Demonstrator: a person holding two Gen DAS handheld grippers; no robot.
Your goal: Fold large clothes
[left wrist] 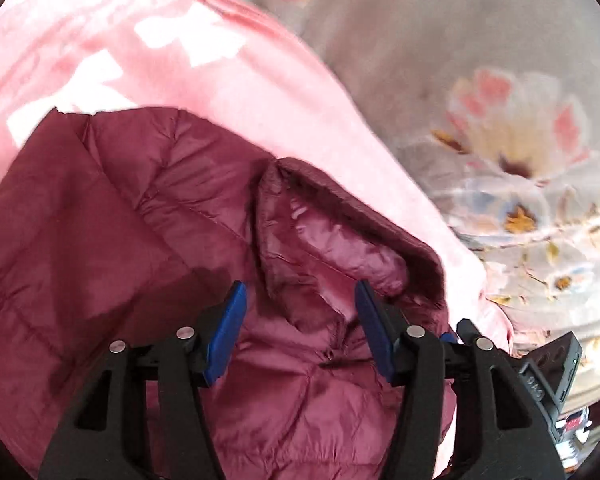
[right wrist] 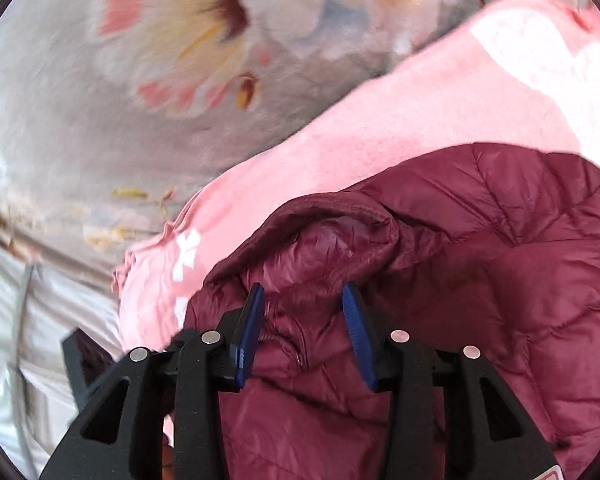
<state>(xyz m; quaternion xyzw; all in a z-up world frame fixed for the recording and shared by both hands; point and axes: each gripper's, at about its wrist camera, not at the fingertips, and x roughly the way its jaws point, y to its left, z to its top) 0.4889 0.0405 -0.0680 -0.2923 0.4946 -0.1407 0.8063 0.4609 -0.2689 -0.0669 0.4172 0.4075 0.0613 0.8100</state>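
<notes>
With both grippers, left gripper [left wrist: 300, 304] & right gripper [right wrist: 303, 305], open just over the maroon puffer jacket [left wrist: 148, 216] on a pink blanket [left wrist: 204, 64], slick fabric w/ puffy collar could slip the pads, or blanket get pinched too.

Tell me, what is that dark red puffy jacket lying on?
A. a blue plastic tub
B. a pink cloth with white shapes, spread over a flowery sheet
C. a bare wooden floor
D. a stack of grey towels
B: the maroon quilted jacket rests on a pink cloth with white patches, and past the cloth's edge the floral sheet shows; the right wrist view shows the same layering.
</notes>
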